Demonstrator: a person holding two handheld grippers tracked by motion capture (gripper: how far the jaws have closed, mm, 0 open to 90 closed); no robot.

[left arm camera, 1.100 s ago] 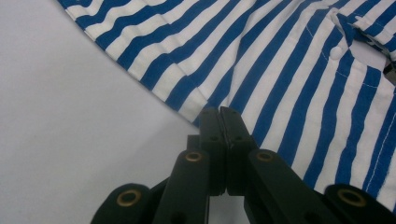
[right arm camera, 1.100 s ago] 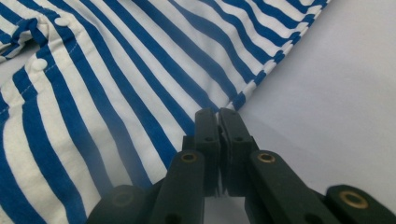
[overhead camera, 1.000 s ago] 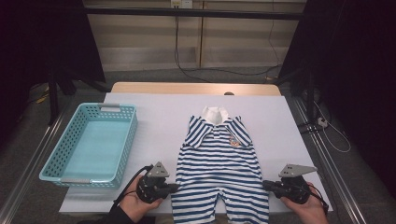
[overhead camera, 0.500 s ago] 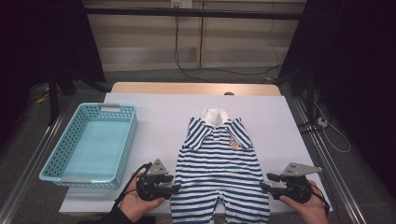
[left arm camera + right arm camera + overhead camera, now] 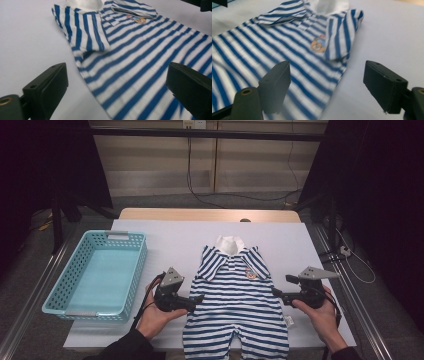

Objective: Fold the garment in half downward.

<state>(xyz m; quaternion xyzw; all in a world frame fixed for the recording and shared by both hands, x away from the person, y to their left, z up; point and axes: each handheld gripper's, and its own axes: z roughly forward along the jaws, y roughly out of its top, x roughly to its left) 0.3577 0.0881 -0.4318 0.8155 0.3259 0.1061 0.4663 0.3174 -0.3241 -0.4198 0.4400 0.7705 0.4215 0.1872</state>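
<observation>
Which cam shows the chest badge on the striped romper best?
Right gripper view: the badge on the striped romper sits near centre and large, though soft-focused. The left gripper view has it small near the top edge. The high view shows a tiny speck.

Striped romper flat on the white table, collar away. Left gripper and right gripper flanking its sides, jaws just opening, nothing between. Blue basket at left.
</observation>
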